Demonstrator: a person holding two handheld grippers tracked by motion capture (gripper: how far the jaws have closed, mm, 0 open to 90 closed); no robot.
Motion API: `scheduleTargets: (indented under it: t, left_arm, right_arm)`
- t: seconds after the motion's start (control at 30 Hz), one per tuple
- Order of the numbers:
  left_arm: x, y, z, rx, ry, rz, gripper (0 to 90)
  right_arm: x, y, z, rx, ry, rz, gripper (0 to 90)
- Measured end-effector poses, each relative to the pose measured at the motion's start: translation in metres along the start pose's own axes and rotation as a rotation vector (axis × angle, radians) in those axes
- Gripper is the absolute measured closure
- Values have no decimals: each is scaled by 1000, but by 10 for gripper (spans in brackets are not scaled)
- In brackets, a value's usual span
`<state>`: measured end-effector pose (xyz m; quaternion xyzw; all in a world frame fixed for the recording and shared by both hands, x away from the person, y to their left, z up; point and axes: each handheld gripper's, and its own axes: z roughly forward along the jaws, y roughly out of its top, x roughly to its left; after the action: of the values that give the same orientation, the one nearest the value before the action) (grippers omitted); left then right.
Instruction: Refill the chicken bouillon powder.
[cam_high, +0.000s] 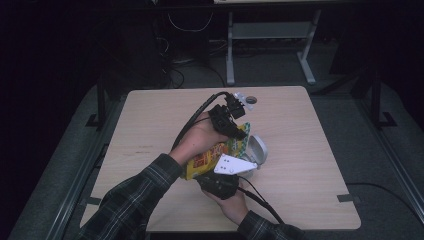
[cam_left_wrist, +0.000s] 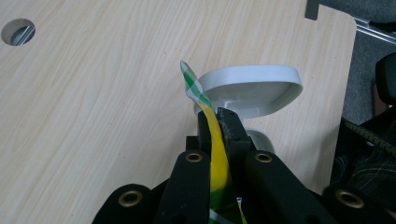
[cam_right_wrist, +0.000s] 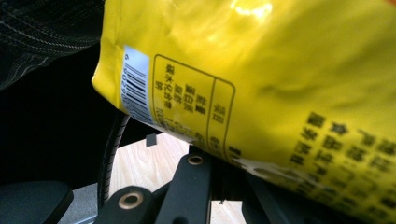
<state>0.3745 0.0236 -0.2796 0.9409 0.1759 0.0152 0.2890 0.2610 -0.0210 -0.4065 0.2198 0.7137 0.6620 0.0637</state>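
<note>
Left gripper view: our left tongs (cam_left_wrist: 218, 122) pinch the yellow foil snack bag's (cam_left_wrist: 217, 163) top; right tongs (cam_high: 216, 182) clamp its bottom, likely for tearing above the white plastic bowl (cam_left_wrist: 254, 88).

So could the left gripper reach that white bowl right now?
Probably not: the left gripper is shut on the yellow bag's top edge. The white bowl sits close beyond, but the jaws are occupied.

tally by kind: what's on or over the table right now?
Yellow snack bag: 1
White bowl: 1
Tongs: 2, left and right, both clamped on the bag
Total: 4
</note>
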Motion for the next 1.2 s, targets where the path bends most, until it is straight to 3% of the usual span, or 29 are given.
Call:
scheduleTargets:
  t: [1.2]
  left_arm:
    - [0, 0, 2, 14, -1, 8, 897]
  right_arm:
    - [0, -1, 1, -1, 8, 11, 900]
